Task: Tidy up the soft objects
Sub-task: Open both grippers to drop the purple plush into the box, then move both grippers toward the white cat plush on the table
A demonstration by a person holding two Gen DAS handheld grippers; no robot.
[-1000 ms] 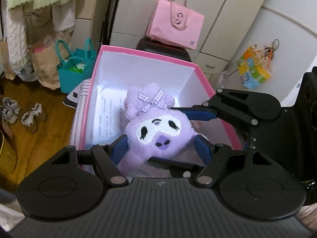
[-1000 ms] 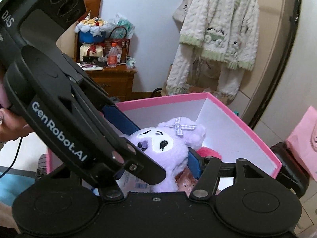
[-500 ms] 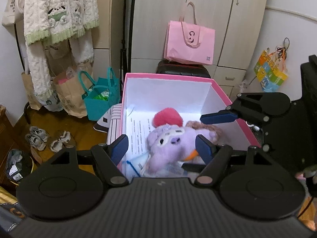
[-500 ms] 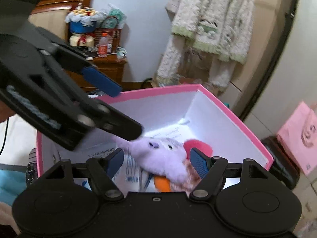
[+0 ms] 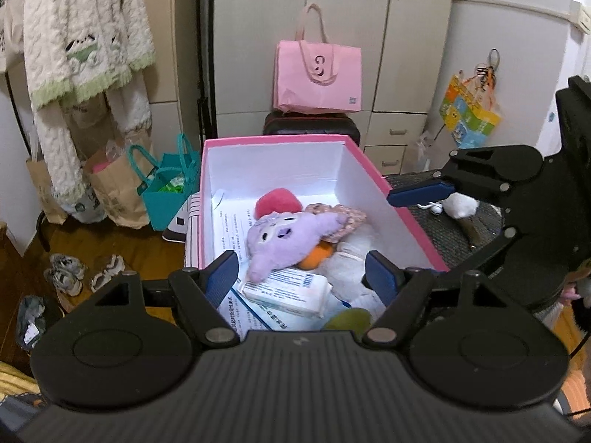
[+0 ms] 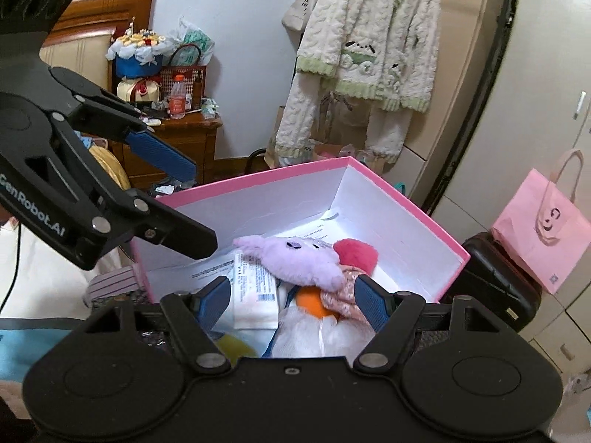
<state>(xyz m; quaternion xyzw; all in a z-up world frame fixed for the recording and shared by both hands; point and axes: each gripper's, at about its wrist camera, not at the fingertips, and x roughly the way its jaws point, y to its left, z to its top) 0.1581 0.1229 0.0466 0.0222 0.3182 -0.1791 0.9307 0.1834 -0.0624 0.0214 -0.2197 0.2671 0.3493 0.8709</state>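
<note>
A purple plush toy [image 5: 286, 238] lies on its side in the open pink box [image 5: 275, 141], on top of a red plush [image 5: 277, 202], an orange ball [image 5: 320, 254], a white plush [image 5: 351, 258] and a tissue pack [image 5: 286, 291]. My left gripper [image 5: 303, 278] is open and empty, raised above the box's near end. My right gripper [image 6: 290, 297] is open and empty over the box's near edge; the purple plush [image 6: 295, 258] and the box [image 6: 424, 221] show there too. Each gripper shows in the other's view, the right one [image 5: 417, 193] and the left one [image 6: 162, 153].
A pink paper bag [image 5: 317, 74] sits on a dark suitcase [image 5: 310, 127] behind the box, before cupboards. A teal bag [image 5: 166, 192], brown paper bags and shoes [image 5: 81, 273] are on the floor left. A white knit cardigan [image 6: 365, 44] hangs nearby. A wooden nightstand [image 6: 181, 140] holds clutter.
Both grippers have let go of the purple plush, which dropped into the box and lies on its side. Both grippers have opened and pulled back and up from the box.
</note>
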